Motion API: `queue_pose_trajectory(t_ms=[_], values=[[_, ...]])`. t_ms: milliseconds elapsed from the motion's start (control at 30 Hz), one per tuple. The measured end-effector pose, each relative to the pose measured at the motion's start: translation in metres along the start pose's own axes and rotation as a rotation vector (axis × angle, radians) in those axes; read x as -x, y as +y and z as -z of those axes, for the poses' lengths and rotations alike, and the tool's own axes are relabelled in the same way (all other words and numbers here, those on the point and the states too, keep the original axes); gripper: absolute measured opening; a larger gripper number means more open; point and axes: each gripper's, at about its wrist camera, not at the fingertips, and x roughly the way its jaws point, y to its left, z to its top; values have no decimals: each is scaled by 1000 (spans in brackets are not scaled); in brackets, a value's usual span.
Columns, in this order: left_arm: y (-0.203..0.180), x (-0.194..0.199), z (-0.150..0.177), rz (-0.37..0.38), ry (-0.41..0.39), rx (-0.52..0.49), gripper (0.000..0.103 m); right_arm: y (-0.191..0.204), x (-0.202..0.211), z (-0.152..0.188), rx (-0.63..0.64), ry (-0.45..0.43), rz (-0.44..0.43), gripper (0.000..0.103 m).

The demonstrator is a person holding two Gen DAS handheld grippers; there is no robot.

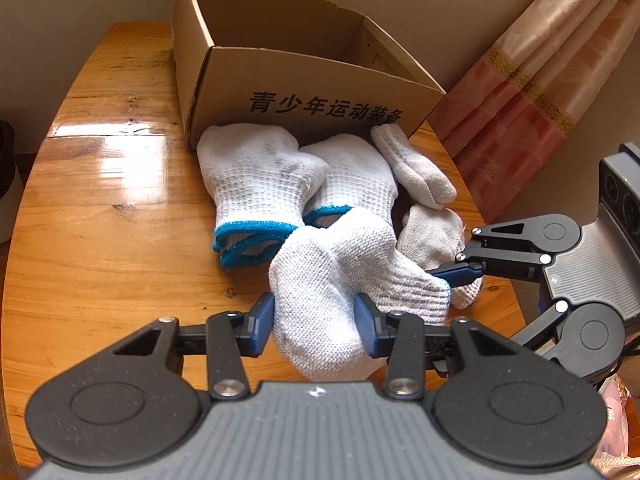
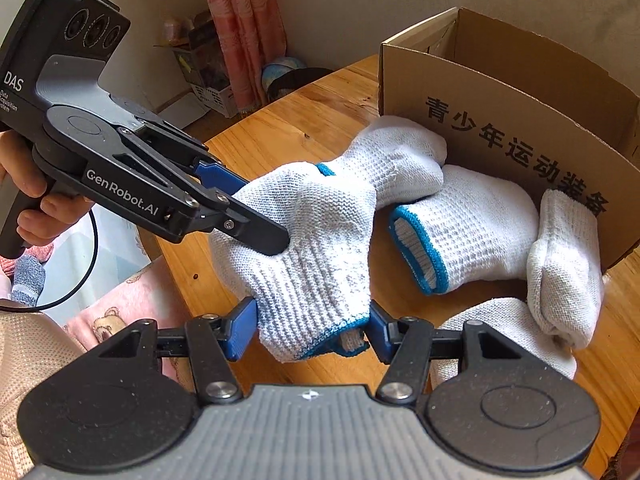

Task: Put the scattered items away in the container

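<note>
The left gripper (image 1: 316, 326) is clamping the finger end of a white knit glove (image 1: 340, 276), while the right gripper (image 2: 312, 330) is pinching its blue-edged cuff, so both are holding the glove just above the wooden table (image 1: 100, 208). More gloves (image 1: 256, 184) are lying beyond, in front of the open cardboard box (image 1: 320, 80). The pickup step looks under way; next, the glove needs carrying over the box's near wall and releasing inside.

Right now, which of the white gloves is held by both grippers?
The nearest glove, lifted off the pile: the left gripper pinches its finger end, the right gripper its blue cuff. The other gloves lie untouched by the box.
</note>
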Motion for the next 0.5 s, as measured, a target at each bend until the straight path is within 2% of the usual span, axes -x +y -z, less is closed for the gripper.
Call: queue_pose_trajectory(t_ms=[500], values=[[-17,19,-31,-9,-38,-45,42,-5,29,-19,34,-45,41,63]])
